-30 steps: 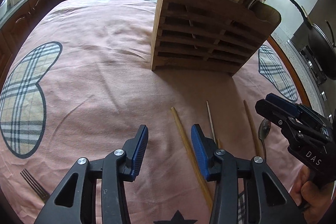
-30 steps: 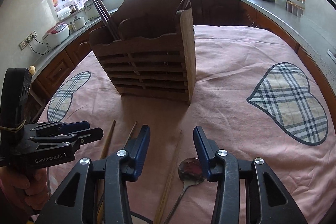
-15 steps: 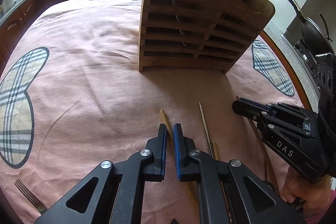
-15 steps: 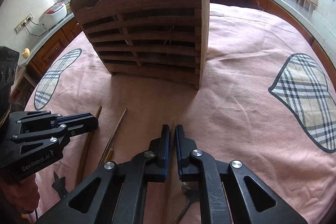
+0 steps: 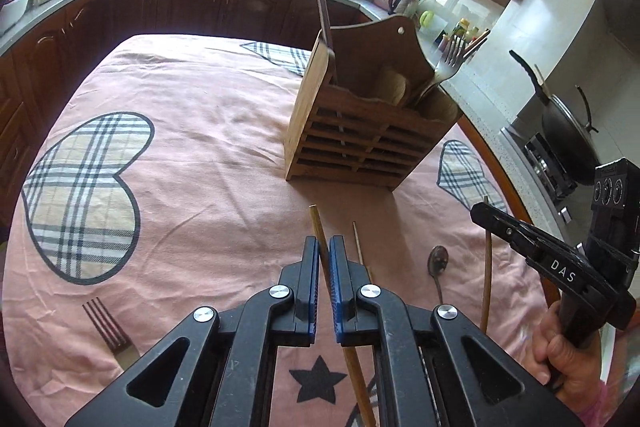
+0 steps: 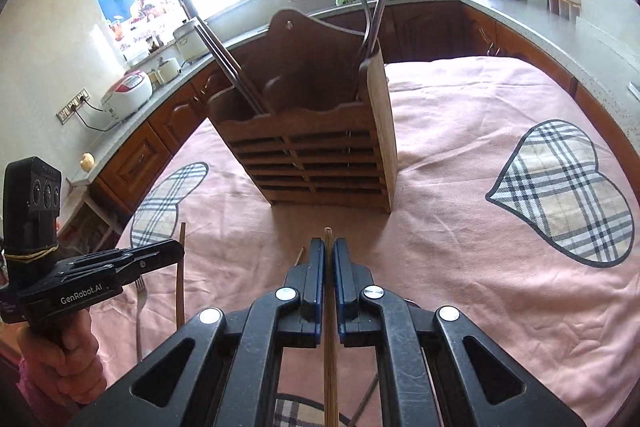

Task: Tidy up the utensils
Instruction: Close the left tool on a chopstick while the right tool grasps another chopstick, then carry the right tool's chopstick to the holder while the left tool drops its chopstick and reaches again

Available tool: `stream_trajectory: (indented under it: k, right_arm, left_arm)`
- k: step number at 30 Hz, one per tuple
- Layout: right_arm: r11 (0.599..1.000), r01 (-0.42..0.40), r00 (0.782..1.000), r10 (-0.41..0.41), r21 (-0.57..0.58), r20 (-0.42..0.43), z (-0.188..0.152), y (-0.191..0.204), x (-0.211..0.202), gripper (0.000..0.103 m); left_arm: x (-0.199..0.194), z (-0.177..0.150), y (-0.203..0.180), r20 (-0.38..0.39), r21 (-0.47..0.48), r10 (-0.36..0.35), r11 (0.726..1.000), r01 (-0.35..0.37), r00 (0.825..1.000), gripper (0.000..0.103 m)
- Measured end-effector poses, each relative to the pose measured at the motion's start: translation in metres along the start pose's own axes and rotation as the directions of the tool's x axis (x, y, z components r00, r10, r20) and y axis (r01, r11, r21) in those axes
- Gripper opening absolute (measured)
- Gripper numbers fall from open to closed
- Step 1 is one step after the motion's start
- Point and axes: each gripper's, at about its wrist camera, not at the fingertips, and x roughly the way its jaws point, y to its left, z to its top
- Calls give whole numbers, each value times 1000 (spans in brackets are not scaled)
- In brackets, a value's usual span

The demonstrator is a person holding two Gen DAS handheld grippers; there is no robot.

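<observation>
Ideally, each slim wooden chopstick [image 5: 319, 247] [image 6: 328, 267] — clamped by the left gripper [image 5: 324, 267] and right gripper [image 6: 328, 267] — should be tilted tip-down and lowered into the slatted wooden holder's [image 5: 360, 151] compartment.

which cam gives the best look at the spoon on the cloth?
Left wrist. The spoon lies in the open on the pink tablecloth, bowl and part of the handle visible, between a thin chopstick and the wooden chopstick in the right gripper. In the right wrist view the gripper body hides it; no clear sight.
</observation>
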Motion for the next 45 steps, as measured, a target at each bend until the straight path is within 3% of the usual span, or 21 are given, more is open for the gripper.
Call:
stream_trajectory:
  k: [10, 20, 31, 45]
  right_arm:
    - [1000, 10, 992, -11, 11, 123, 4, 16, -51, 4]
    - [1000, 19, 977, -19, 2, 210, 11, 26, -86, 4]
    - [1000, 18, 959, -14, -11, 283, 20, 37, -109, 4]
    - [1000, 10, 949, -4, -19, 315, 28, 42, -114, 4]
  left_arm:
    - [-77, -14, 3, 95, 5, -35, 999, 35, 995, 3]
    - [-123, -21, 4, 175, 12, -46, 999, 44, 983, 3]
    - [-151, -19, 4, 240, 22, -50, 999, 46, 970, 2]
    - [-164, -10, 8, 291, 35, -61, 998, 53, 955, 0]
